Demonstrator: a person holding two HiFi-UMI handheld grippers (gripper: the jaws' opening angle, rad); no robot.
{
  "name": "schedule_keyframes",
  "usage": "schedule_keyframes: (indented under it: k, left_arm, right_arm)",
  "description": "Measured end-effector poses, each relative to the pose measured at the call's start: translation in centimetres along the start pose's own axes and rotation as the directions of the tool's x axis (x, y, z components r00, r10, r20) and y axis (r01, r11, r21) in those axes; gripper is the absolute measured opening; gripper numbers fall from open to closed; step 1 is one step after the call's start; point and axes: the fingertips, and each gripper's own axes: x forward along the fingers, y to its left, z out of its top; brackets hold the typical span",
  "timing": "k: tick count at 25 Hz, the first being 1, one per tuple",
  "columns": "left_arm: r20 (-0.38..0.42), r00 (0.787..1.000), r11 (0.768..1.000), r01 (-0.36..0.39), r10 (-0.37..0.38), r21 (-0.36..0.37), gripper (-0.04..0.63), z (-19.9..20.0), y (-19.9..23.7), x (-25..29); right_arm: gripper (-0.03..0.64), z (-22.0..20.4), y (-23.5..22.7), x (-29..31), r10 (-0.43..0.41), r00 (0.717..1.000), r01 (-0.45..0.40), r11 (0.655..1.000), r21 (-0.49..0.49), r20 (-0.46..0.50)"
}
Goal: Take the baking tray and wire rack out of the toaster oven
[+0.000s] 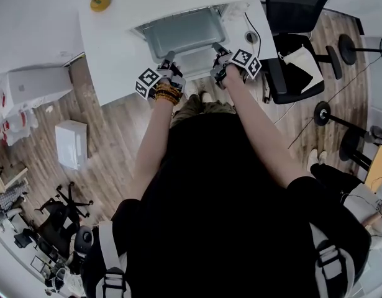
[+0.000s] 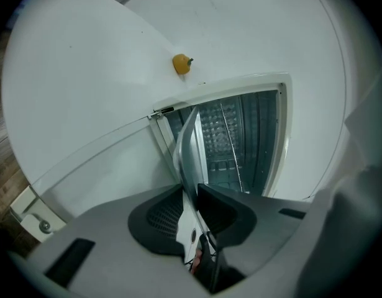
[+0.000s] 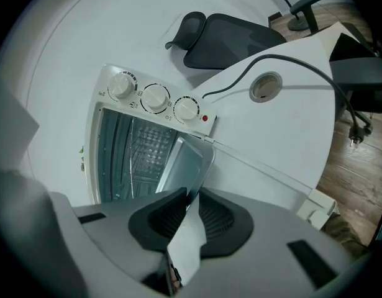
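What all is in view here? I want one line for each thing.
baking tray: one, grey metal, at the oven's mouth, rim in both grippers
wire rack: one, thin metal, inside the oven
toaster oven: one, white, on the table
table: one, white
small round object: one, yellow, on the table left of the oven
cable: one, black, on the table right of the oven
office chair: one, black, right of the table
left gripper: one, grey, shut on the tray
right gripper: one, grey, shut on the tray
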Motion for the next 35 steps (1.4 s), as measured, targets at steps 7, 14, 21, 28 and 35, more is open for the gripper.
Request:
schedule_keyframes:
  k: [7,14,21,28,35]
  left_arm:
    - [0.012,1.0,0.999,-0.007,0.008,-0.033,0.078,-0.2,0.4,-0.2]
    - [0.019,1.0,0.998,0.016,-0.015,-0.054,0.074,-0.3,0.1,-0.4]
    - [0.006,1.0,0.998,0.022,-0.022,-0.058,0.072,-0.7,-0.3,-1.2]
    - [-0.032,0.999,1.0,0.029,-0.029,-0.006,0.044,-1.2,-0.7,-1.8]
    - [0.001,0.998,0.998,0.062,-0.062,-0.018,0.04,-0.8,-1.2,-2.0]
  right_arm:
    - [0.034,0.8,-0.9,-1.7,-0.022,0.999,0.022,1.0,-0.013,0.031]
    - [0.041,1.2,-1.1,-2.2,0.045,0.997,-0.047,0.998,0.033,0.07]
    - [0.169,1.7,0.4,-1.3,0.118,0.989,-0.127,0.988,0.09,0.093]
    - [0.061,1.5,-1.0,-1.2,0.058,0.992,-0.076,0.984,0.161,0.116]
    - [0.057,1.6,-0.4,-1.4,0.078,0.989,-0.095,0.987,0.131,0.125]
